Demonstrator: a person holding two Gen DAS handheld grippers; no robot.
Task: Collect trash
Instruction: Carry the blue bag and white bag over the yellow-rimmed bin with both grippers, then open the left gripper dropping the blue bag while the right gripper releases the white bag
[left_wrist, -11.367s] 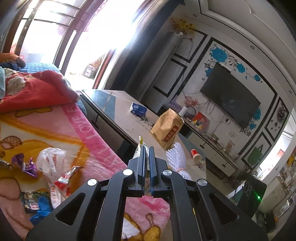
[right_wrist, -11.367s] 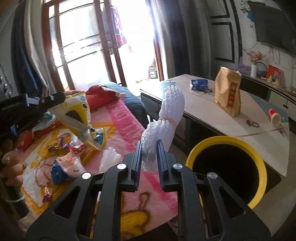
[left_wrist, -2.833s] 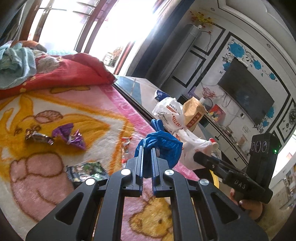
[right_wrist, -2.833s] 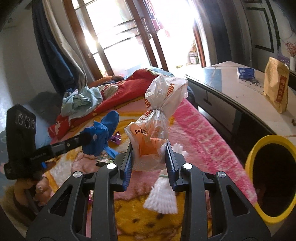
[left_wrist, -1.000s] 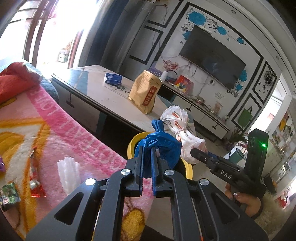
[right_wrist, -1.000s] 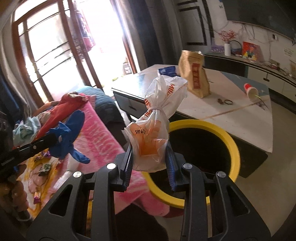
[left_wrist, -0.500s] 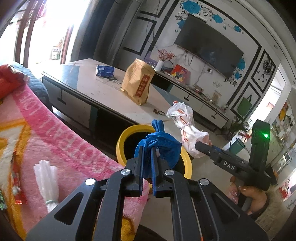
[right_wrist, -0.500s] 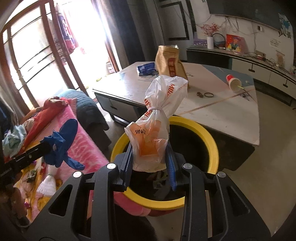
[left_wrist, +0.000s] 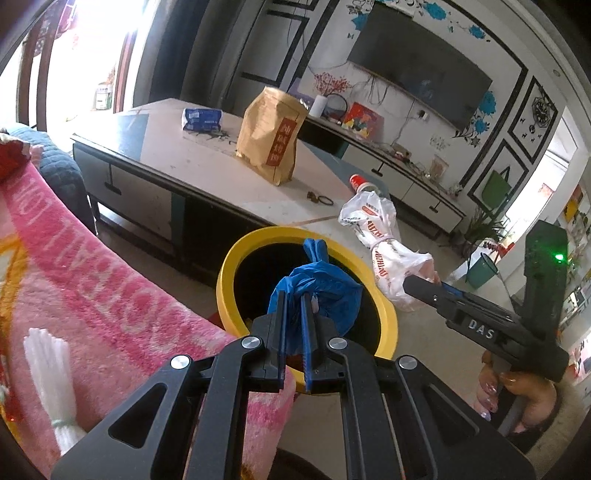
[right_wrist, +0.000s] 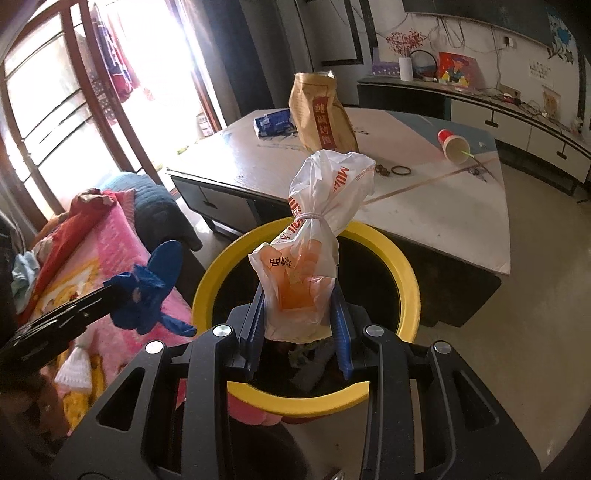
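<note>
Hovering over the bin: two pieces of trash are held above the yellow-rimmed waste bin (right_wrist: 402, 266), ready to be dropped.
Left gripper: the left gripper (left_wrist: 293, 314) is pinched tight on a crumpled blue plastic bag (left_wrist: 317, 291), which is seen against the bin's dark mouth in the left wrist view.
Right gripper: the right gripper (right_wrist: 301, 317) is clamped on a tied white-and-orange plastic bag (right_wrist: 314, 236), jaws partly spread by its bulk; the bag is poised over the bin opening.
Bin contents: some dark scraps can be made out inside, below the right jaws.
Beside the bin: a pink blanket (left_wrist: 92, 288) is draped touching the rim, with a white foam fruit net (left_wrist: 51, 369) left lying on it.
Further back: a coffee table (right_wrist: 443, 206) is seen behind the bin, with a brown paper bag (right_wrist: 321, 114) and a tipped red cup (right_wrist: 452, 144) on it.
Step in hand: judged to be the drop-off, with both loads carried to the bin.
Next move: both jaws need to be opened over the mouth, clear of the rim; the blue bag may cling to the pads, so a shake could be called for.
</note>
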